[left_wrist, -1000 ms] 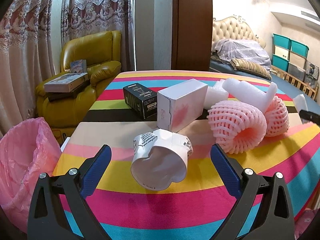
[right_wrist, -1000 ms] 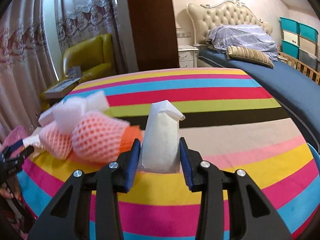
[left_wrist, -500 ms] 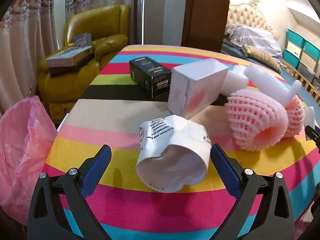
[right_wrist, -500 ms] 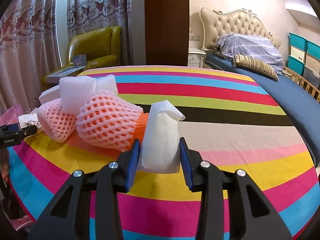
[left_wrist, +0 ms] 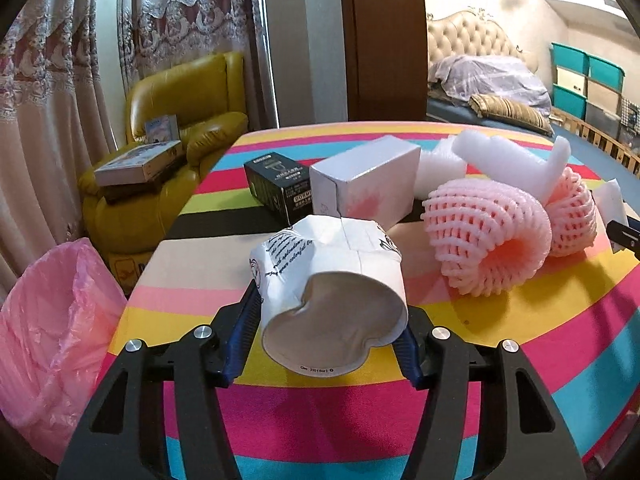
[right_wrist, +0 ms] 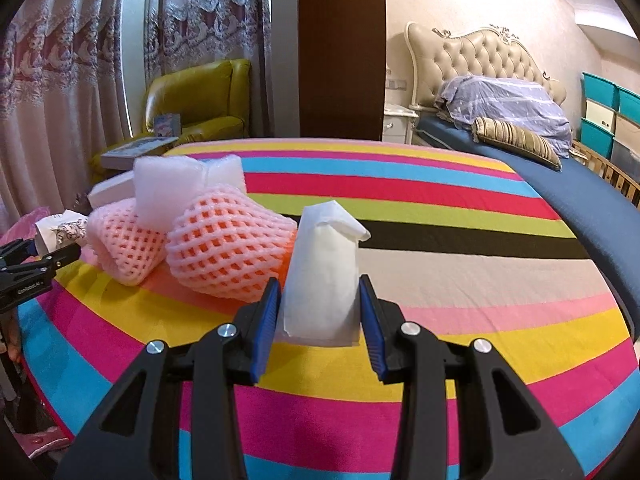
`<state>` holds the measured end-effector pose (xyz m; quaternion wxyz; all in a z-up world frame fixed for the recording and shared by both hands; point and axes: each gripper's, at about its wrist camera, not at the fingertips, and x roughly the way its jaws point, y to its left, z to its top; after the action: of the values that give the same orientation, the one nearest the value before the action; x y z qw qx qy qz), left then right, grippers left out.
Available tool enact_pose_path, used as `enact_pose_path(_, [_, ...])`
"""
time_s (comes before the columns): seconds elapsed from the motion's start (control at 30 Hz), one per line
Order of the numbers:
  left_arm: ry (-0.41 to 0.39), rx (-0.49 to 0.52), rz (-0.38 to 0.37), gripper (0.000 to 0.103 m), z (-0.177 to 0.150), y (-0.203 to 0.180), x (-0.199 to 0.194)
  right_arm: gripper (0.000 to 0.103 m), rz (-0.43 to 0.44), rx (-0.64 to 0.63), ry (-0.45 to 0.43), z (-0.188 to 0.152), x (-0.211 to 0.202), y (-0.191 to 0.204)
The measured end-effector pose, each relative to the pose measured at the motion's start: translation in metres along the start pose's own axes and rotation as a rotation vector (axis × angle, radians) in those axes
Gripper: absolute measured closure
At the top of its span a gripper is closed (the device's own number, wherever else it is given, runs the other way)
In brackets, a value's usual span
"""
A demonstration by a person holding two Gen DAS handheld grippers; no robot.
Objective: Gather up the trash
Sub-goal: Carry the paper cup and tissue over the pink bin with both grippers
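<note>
My left gripper (left_wrist: 326,336) is shut on a crushed white paper cup (left_wrist: 332,292) with black print, held over the striped tablecloth (left_wrist: 520,360). My right gripper (right_wrist: 320,316) is shut on a folded white tissue (right_wrist: 324,272) that stands upright between the pads. A pink-lined trash bin (left_wrist: 48,328) stands at the table's left edge. Two pink foam nets (left_wrist: 484,236) lie on the table with white foam pieces (left_wrist: 508,160) on top. A white box (left_wrist: 368,180) and a black box (left_wrist: 280,188) sit behind the cup.
A yellow armchair (left_wrist: 168,128) with books stands behind the table on the left. A bed (right_wrist: 560,176) lies to the right. In the right wrist view the foam nets (right_wrist: 224,248) lie left of my right gripper and the left gripper (right_wrist: 28,268) shows at the far left.
My left gripper has closed from wide open onto the paper cup. My right gripper stays shut on the tissue and has shifted only slightly.
</note>
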<state>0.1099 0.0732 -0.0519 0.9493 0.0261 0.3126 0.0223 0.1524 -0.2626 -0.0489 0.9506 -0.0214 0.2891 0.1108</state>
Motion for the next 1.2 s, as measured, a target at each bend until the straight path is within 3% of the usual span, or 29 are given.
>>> enact_pose_path(0.23, [-0.055,0.01,0.021,0.046,-0.003,-0.003,-0.013,0.065,0.075,-0.018,-0.038,0.0,-0.016,0.013])
enact_pose_path(0.57, [-0.098,-0.016,0.023,0.046,-0.013,0.003,-0.031,0.065,0.175,-0.191,-0.083,0.001,-0.038,0.072])
enact_pose_path(0.77, [-0.124,-0.024,0.051,0.046,-0.023,0.013,-0.047,0.065,0.207,-0.262,-0.068,-0.005,-0.042,0.096])
enact_pose_path(1.2, [-0.222,-0.104,0.168,0.046,-0.044,0.071,-0.101,0.065,0.331,-0.442,-0.03,0.006,-0.042,0.161])
